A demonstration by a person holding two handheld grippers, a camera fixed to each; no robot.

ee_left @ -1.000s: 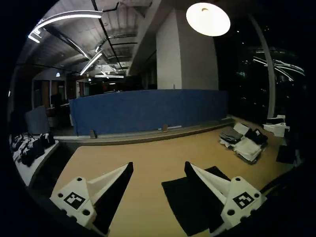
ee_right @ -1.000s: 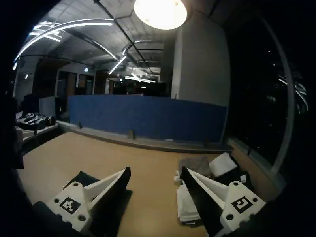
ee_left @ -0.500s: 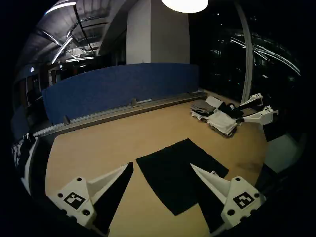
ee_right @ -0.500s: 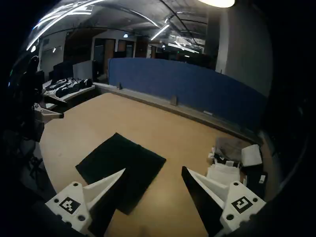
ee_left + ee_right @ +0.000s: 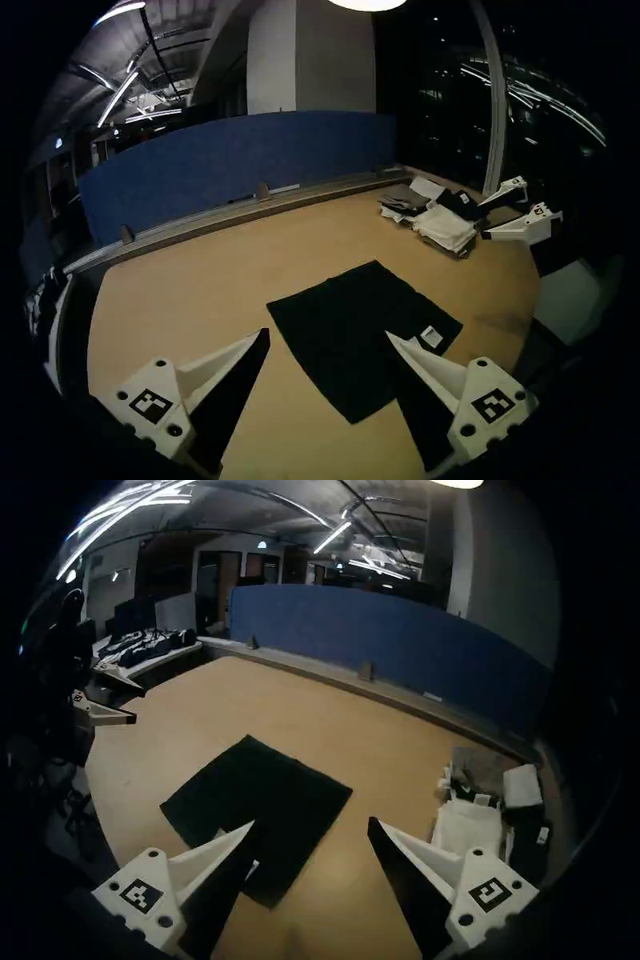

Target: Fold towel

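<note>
A black towel (image 5: pixel 360 332) lies flat on the wooden table (image 5: pixel 200 288), with a small white label near its right corner. In the left gripper view my left gripper (image 5: pixel 328 344) is open above the towel's near edge, nothing between its fingers. The right gripper view shows the same towel (image 5: pixel 256 800) spread flat, with my right gripper (image 5: pixel 312 832) open over its near right part. The other gripper (image 5: pixel 520 216) appears far right in the left gripper view, and the left one (image 5: pixel 104 700) far left in the right gripper view.
A pile of folded towels (image 5: pixel 436 216) in white, grey and black sits at the table's far right corner, also seen as the pile (image 5: pixel 488 808) in the right gripper view. A blue divider (image 5: pixel 240 172) runs along the table's far edge. Another desk (image 5: pixel 144 648) with dark items stands beyond.
Both grippers have tilted down from the room toward the table, so the whole black towel has come into view. Both stay open.
</note>
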